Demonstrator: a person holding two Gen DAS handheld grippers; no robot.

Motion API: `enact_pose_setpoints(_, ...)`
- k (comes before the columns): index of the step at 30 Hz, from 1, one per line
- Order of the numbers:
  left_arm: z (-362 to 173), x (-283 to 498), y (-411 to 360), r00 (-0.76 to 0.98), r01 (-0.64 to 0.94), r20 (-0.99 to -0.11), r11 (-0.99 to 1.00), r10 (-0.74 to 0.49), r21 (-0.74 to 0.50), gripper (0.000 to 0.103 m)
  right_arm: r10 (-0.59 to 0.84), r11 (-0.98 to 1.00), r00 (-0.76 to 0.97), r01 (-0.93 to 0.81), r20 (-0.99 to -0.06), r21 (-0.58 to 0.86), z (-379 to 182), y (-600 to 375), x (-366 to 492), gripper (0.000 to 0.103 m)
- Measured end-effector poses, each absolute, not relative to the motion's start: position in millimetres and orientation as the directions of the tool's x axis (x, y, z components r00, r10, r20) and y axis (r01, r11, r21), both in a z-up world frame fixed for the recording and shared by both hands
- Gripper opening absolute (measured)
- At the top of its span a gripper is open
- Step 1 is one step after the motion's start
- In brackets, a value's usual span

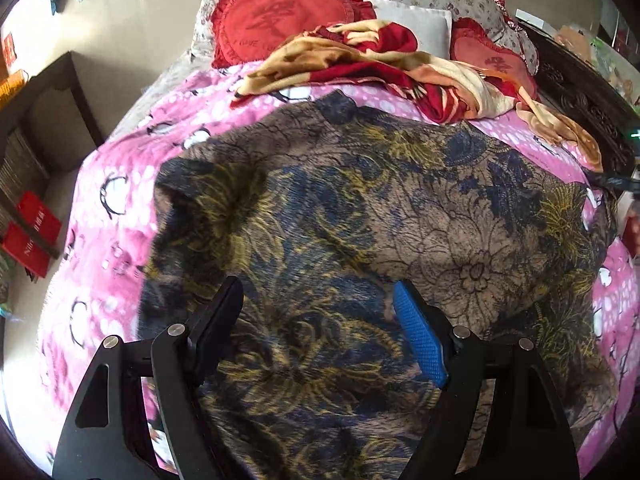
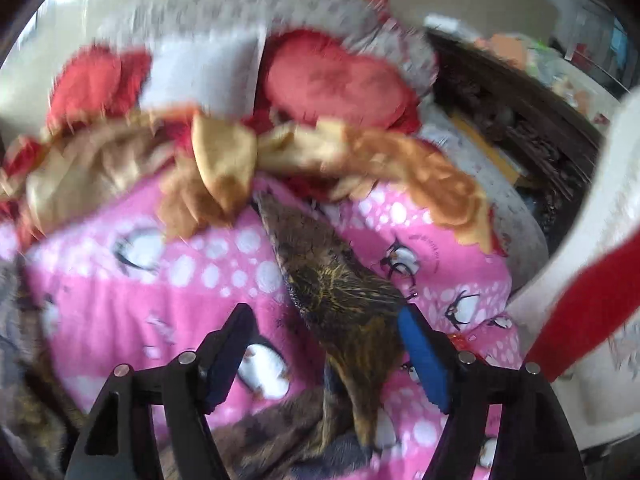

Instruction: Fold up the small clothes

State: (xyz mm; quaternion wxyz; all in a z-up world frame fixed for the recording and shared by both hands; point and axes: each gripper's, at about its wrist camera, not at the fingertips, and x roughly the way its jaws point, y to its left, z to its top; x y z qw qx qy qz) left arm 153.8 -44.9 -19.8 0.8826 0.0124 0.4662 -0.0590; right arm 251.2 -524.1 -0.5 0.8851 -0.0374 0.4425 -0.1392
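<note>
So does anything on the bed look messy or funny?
Yes. A red-and-cream blanket lies crumpled in a heap by the heart pillows, not spread flat. One pointed end of the dark flowery garment also sticks out rumpled across the pink penguin blanket.

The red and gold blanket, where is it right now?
In the left wrist view the red and gold blanket lies crumpled at the far end of the bed, between the red pillows and the pink bedspread.
</note>
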Motion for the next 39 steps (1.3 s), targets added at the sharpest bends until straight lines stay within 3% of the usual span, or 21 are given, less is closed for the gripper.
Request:
enact_pose_setpoints(1, -20, 152, -47, 0.557, 0.118, -0.826, 0.993, -0.092, -0.031, 0.079, -0.303, 0.952, 0.526, 0.21, -0.794, -0.224, -11, -526, 265, 0.072)
enact_pose_setpoints(2, -20, 151, -48, 0.557, 0.12, -0.826, 0.993, -0.087, -0.023, 0.079, -0.321, 0.946, 0.511, 0.217, -0.797, -0.241, -17, -528, 273, 0.056)
enact_pose_setpoints(3, -20, 149, -50, 0.556, 0.123, -0.827, 0.992, -0.078, -0.011, 0.079, -0.322, 0.945, 0.512, 0.222, -0.797, -0.239, -21, -531, 278, 0.013)
enact_pose_setpoints(4, -20, 148, -50, 0.556, 0.126, -0.828, 0.992, -0.074, -0.004, 0.079, -0.324, 0.944, 0.493, 0.23, -0.808, -0.238, -25, -538, 284, 0.001)
enact_pose_setpoints(8, -20, 148, -45, 0.562, 0.118, -0.825, 0.993, -0.057, 0.012, 0.079, -0.246, 0.946, 0.602, 0.32, -0.759, -0.053, 0, -568, 249, 0.001)
enact_pose_setpoints(11, -22, 151, -40, 0.557, 0.09, -0.827, 0.996, -0.074, -0.028, 0.079, -0.187, 0.925, 0.714, 0.36, -0.674, 0.125, 37, -601, 175, 0.001)
enact_pose_setpoints(14, -22, 150, -41, 0.546, 0.081, -0.83, 0.993, -0.115, -0.084, 0.079, -0.201, 0.891, 0.754, 0.406, -0.626, 0.203, 54, -632, 106, 0.001)
enact_pose_setpoints(16, -20, 147, -46, 0.544, 0.093, -0.828, 0.991, -0.135, -0.1, 0.079, -0.235, 0.834, 0.728, 0.491, -0.644, 0.251, 48, -657, 67, 0.001)
enact_pose_setpoints(17, -19, 145, -49, 0.545, 0.102, -0.827, 0.99, -0.14, -0.1, 0.079, -0.25, 0.81, 0.706, 0.528, -0.663, 0.257, 41, -665, 56, 0.013)
enact_pose_setpoints(18, -18, 142, -52, 0.545, 0.117, -0.826, 0.989, -0.143, -0.094, 0.079, -0.256, 0.777, 0.651, 0.578, -0.715, 0.248, 27, -675, 45, 0.044)
enact_pose_setpoints(19, -17, 140, -55, 0.547, 0.126, -0.825, 0.988, -0.143, -0.088, 0.079, -0.238, 0.748, 0.563, 0.626, -0.792, 0.22, 7, -688, 37, 0.056)
enact_pose_setpoints(20, -16, 138, -57, 0.549, 0.135, -0.824, 0.988, -0.142, -0.08, 0.079, -0.228, 0.73, 0.545, 0.644, -0.807, 0.228, -2, -692, 27, 0.058)
enact_pose_setpoints(24, -13, 133, -61, 0.559, 0.145, -0.82, 0.988, -0.124, -0.051, 0.079, -0.226, 0.729, 0.576, 0.635, -0.786, 0.256, -6, -679, 3, 0.058)
enact_pose_setpoints(29, -12, 132, -60, 0.553, 0.133, -0.823, 0.989, -0.128, -0.065, 0.079, -0.124, 0.815, 0.619, 0.509, -0.775, 0.277, -5, -642, 25, 0.058)
enact_pose_setpoints(35, -13, 127, -65, 0.546, 0.147, -0.83, 0.988, -0.115, -0.04, 0.079, -0.134, 0.748, 0.502, 0.617, -0.855, 0.245, -53, -652, 81, 0.058)
enact_pose_setpoints(37, -10, 124, -63, 0.553, 0.154, -0.826, 0.988, -0.111, -0.03, 0.079, -0.12, 0.717, 0.474, 0.649, -0.873, 0.254, -70, -666, 89, 0.042)
enact_pose_setpoints(39, -7, 123, -58, 0.564, 0.153, -0.819, 0.988, -0.105, -0.022, 0.079, -0.116, 0.683, 0.529, 0.657, -0.841, 0.319, -63, -676, 79, 0.003)
